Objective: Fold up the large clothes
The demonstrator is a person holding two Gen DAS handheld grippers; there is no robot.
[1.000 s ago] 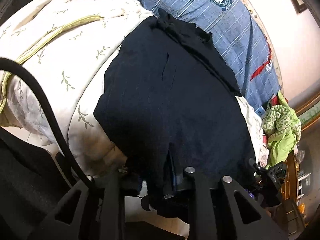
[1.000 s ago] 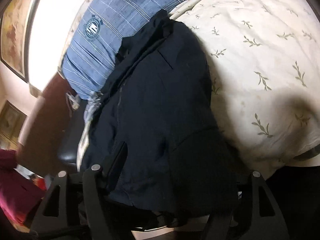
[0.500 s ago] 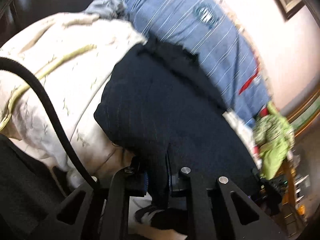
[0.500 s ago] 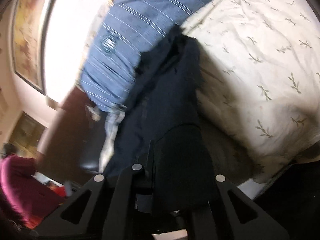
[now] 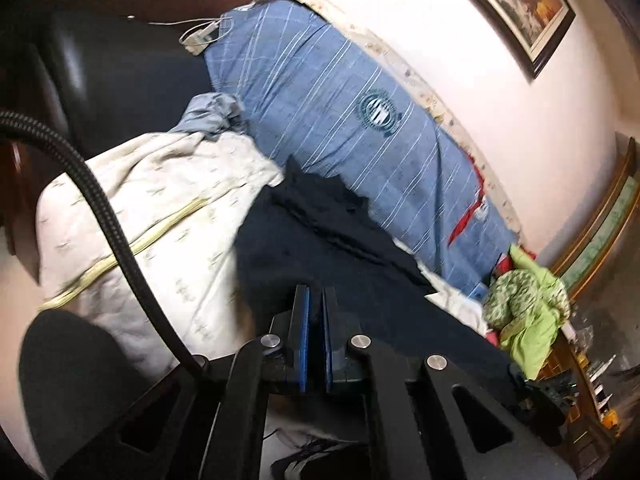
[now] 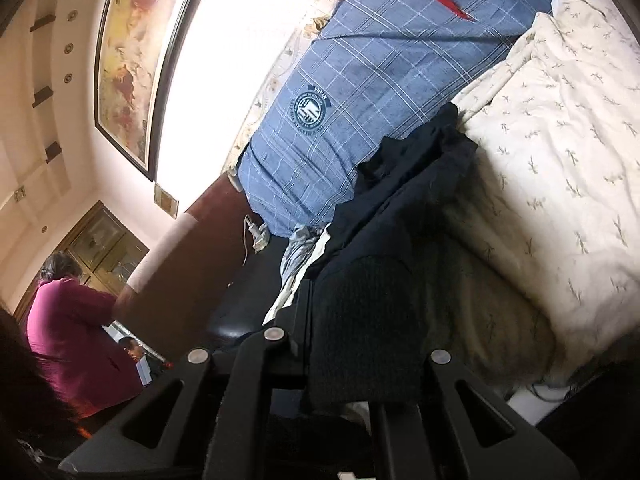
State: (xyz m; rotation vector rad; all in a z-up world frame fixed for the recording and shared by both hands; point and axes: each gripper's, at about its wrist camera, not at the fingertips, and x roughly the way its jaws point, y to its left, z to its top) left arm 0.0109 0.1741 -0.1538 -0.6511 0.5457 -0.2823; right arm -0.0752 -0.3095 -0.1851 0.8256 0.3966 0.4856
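Your left gripper [image 5: 315,300] has its pads pressed together with nothing between them, while your right gripper [image 6: 352,320] clamps the dark navy garment [image 6: 400,216] over the leaf-print duvet [image 6: 560,140].

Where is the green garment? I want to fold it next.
In the left wrist view it lies bunched at the right, past the blue plaid cover: green garment, right of the dark garment.

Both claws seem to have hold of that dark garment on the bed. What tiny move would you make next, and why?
Probably lift both grippers together and carry the near edge toward the blue plaid pillow. The left gripper looks closed on the dark garment, and the right gripper has cloth draped over it, while the far part lies bunched against that pillow.
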